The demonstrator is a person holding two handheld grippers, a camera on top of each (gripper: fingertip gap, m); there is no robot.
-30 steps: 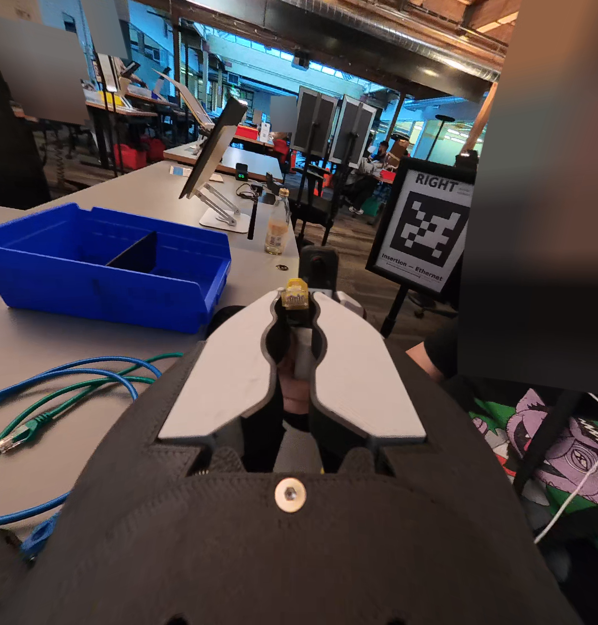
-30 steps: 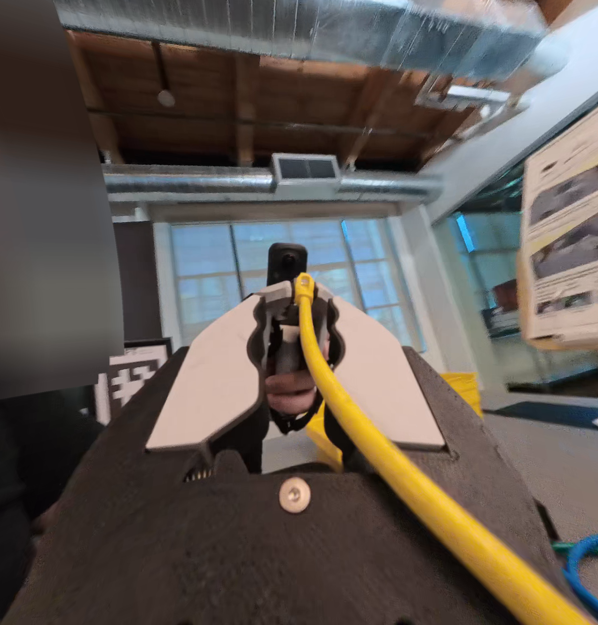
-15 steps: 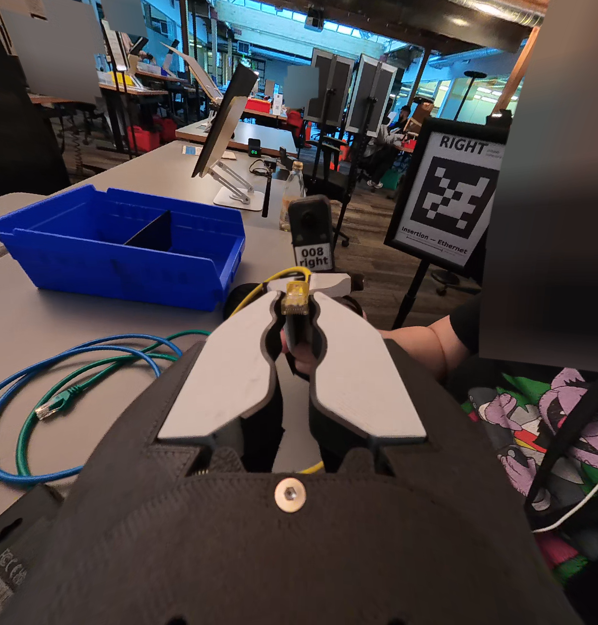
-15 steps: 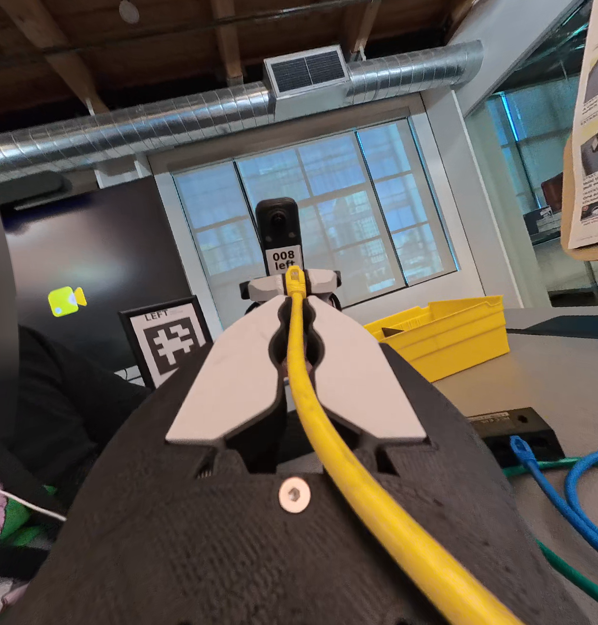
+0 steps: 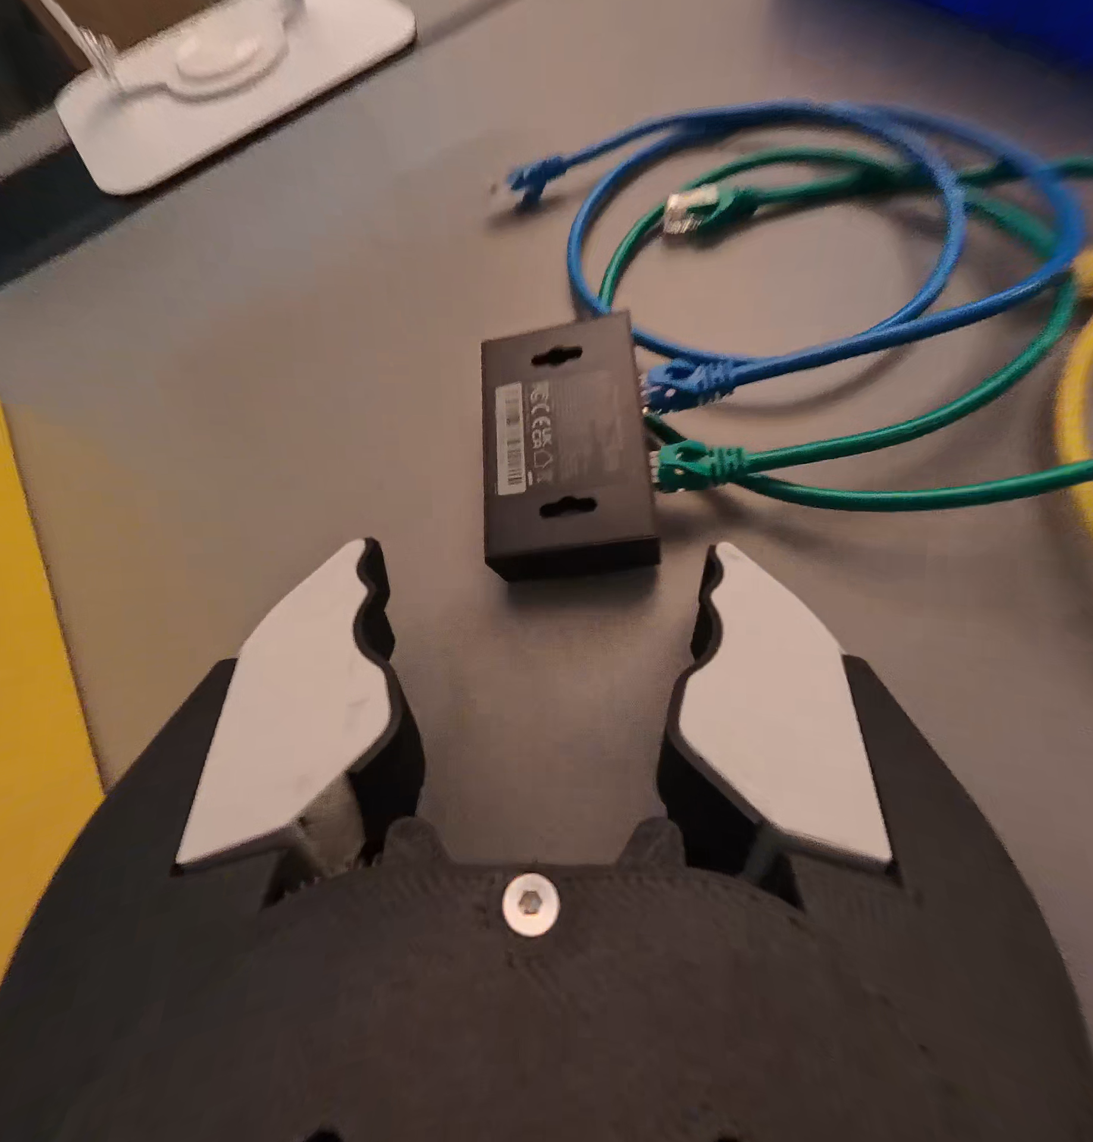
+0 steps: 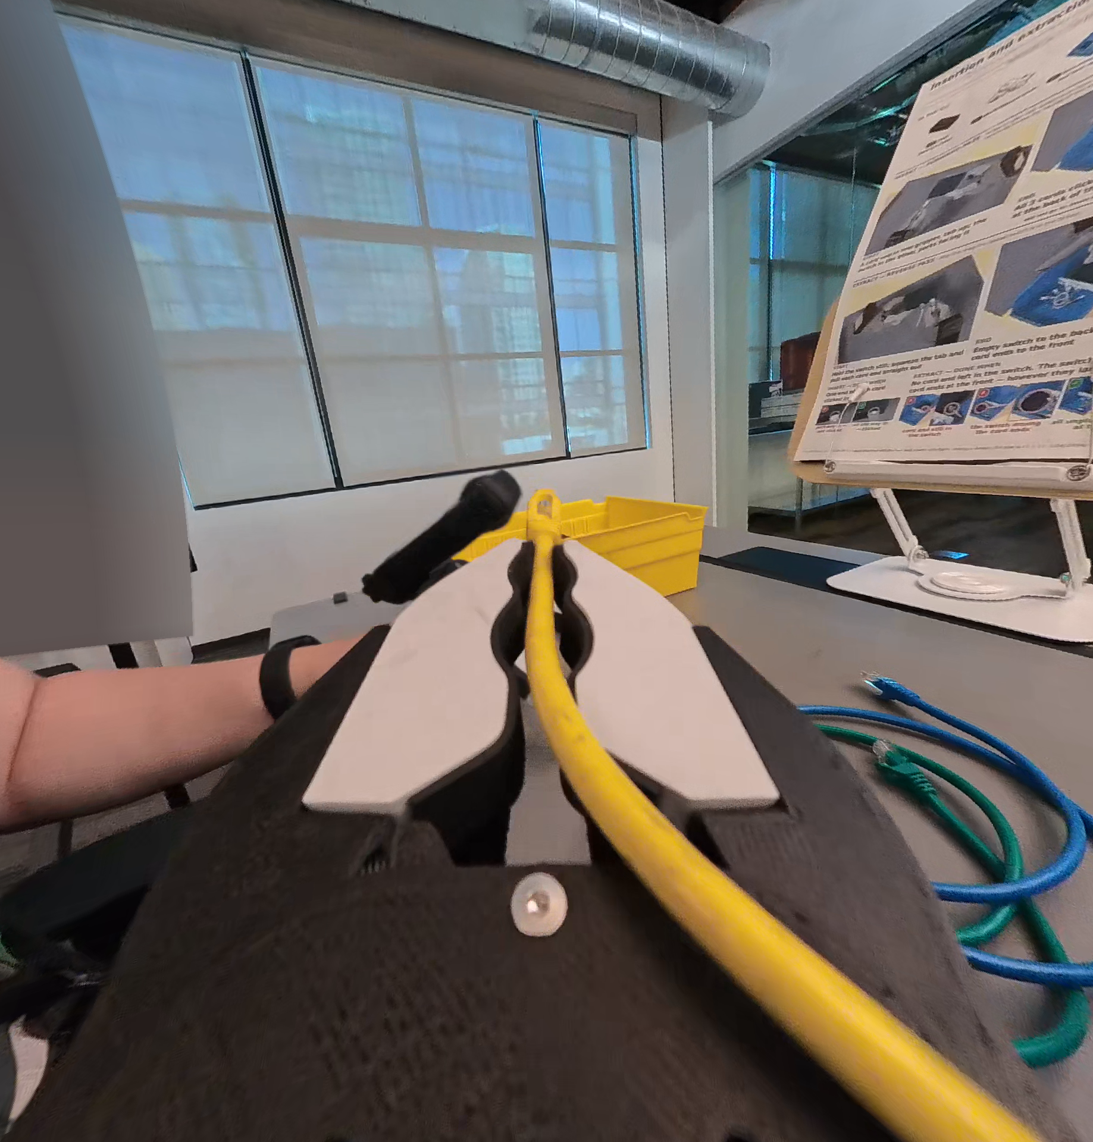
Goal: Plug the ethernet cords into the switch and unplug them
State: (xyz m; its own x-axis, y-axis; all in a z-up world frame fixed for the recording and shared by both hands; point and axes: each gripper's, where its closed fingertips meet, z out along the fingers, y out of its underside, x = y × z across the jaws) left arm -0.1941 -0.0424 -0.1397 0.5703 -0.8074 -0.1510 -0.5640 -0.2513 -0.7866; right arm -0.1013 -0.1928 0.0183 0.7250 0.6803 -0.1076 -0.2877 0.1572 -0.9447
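In the left wrist view my left gripper (image 5: 544, 553) is wide open and empty, just above the table, with the near end of the black switch (image 5: 565, 445) between its fingertips and untouched. The switch lies label side up. A blue plug (image 5: 686, 386) and a green plug (image 5: 695, 466) sit at its right side. A loose blue plug (image 5: 531, 179) and a loose green plug (image 5: 698, 210) lie farther off. My right gripper (image 6: 540, 544) is shut on the yellow cord (image 6: 593, 741), whose plug (image 6: 544, 510) sticks out past the fingertips.
A yellow bin (image 6: 630, 544) stands beyond the right gripper; it also shows at the left wrist view's left edge (image 5: 6, 618). A white stand (image 6: 976, 593) holds an instruction sheet. Blue and green cord loops (image 6: 995, 803) lie on the table. A person's arm (image 6: 129, 729) reaches in. Across from one pair of fingers to the other is roughly 25 cm.
My left gripper let go of the yellow plug, opened wide and swung down over the switch. My right gripper closed on the yellow cord and now carries it alone.
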